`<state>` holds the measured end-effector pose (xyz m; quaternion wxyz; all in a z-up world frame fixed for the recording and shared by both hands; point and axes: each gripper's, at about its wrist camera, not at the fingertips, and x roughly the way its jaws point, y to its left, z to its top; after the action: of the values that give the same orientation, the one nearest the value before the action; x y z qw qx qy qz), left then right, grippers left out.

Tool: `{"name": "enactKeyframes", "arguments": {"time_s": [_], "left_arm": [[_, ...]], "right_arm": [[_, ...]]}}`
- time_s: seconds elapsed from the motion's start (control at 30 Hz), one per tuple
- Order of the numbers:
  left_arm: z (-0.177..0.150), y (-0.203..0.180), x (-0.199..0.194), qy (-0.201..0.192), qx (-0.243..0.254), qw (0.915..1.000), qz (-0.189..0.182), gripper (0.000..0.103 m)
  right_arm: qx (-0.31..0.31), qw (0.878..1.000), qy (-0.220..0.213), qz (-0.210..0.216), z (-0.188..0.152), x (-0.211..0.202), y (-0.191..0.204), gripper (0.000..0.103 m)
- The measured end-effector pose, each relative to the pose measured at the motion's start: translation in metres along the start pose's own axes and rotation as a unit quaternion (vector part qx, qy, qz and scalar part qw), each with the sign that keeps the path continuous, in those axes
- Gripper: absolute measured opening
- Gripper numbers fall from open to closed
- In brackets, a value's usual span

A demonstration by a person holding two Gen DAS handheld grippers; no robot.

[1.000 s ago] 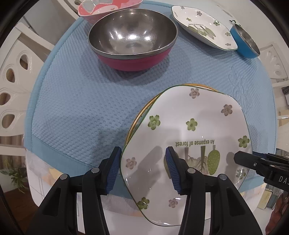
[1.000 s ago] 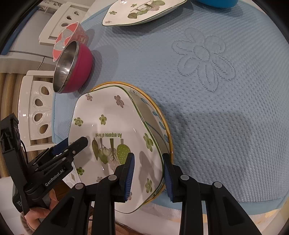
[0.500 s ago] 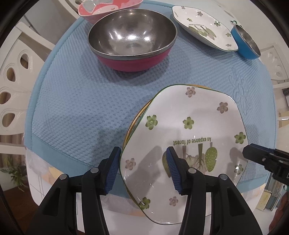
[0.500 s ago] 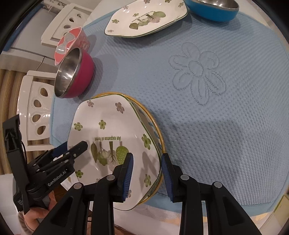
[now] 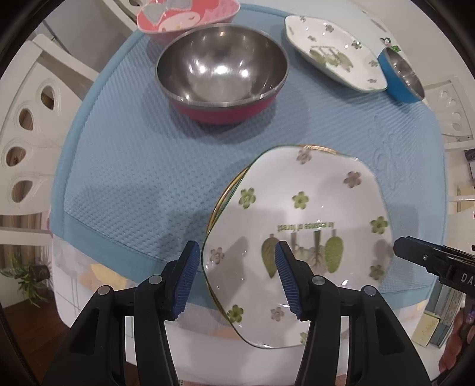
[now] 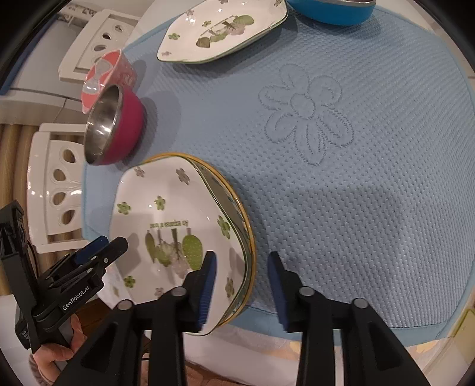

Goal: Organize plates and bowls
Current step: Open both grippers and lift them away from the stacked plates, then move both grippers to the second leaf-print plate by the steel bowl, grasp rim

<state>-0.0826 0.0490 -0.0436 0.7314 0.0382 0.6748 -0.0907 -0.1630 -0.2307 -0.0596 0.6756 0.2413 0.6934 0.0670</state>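
A white floral plate (image 5: 299, 207) (image 6: 166, 219) lies on top of a gold-rimmed plate (image 5: 225, 193) (image 6: 237, 202) at the near edge of the blue mat (image 5: 142, 166) (image 6: 341, 190), overhanging it. My left gripper (image 5: 234, 276) is open, its fingers straddling the plates' left rim. My right gripper (image 6: 240, 285) is open, its fingers straddling the right rim. A second floral plate (image 5: 332, 56) (image 6: 219, 32) lies at the far side. A pink steel bowl (image 5: 222, 77) (image 6: 112, 127) stands far left, a blue steel bowl (image 5: 400, 77) (image 6: 332, 12) far right.
A pink cartoon bowl (image 5: 184, 17) (image 6: 104, 74) sits behind the pink steel bowl. White chairs (image 5: 26, 118) (image 6: 56, 190) stand around the table. An embossed flower (image 6: 305, 112) marks the mat's middle.
My right gripper has opened from around the plates' right rim. The stacked plates now sit lower on the mat. Both grippers have drawn back slightly.
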Motion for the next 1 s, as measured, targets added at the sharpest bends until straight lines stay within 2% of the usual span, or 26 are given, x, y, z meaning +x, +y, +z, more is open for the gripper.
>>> {"name": "enactKeyframes", "arguments": {"time_s": [0.1,0.3,0.47,0.53,0.67,0.73,0.8,0.87,1.0], "left_arm": [[0.012,0.001,-0.019,-0.013,-0.001,0.9999,0.003,0.062],[0.050,0.008,-0.058,-0.042,-0.002,0.9990,-0.015,0.062],[0.112,0.000,-0.093,-0.090,0.015,0.9957,-0.015,0.062],[0.135,-0.009,-0.105,-0.103,0.021,0.9942,-0.021,0.063],[0.180,-0.027,-0.117,-0.122,0.034,0.9916,-0.026,0.068],[0.204,-0.036,-0.116,-0.126,0.036,0.9907,-0.036,0.070],[0.226,-0.044,-0.104,-0.121,0.029,0.9917,-0.034,0.072],[0.240,-0.050,-0.086,-0.106,0.027,0.9934,-0.034,0.072],[0.260,-0.063,-0.034,-0.060,0.026,0.9975,-0.029,0.072]], "right_arm": [[-0.025,0.999,-0.031,0.023,0.004,-0.023,0.006,0.053],[-0.038,0.995,-0.081,0.035,0.026,-0.071,0.016,0.053],[-0.059,0.990,-0.121,0.030,0.059,-0.112,0.029,0.054],[-0.055,0.989,-0.133,0.043,0.076,-0.125,0.029,0.054],[-0.049,0.986,-0.153,0.054,0.109,-0.138,0.035,0.054],[-0.046,0.984,-0.161,0.057,0.127,-0.142,0.036,0.055],[-0.032,0.984,-0.164,0.057,0.144,-0.136,0.032,0.064],[-0.013,0.984,-0.168,0.062,0.157,-0.125,0.026,0.068],[0.026,0.986,-0.148,0.070,0.176,-0.087,0.010,0.068]]}}
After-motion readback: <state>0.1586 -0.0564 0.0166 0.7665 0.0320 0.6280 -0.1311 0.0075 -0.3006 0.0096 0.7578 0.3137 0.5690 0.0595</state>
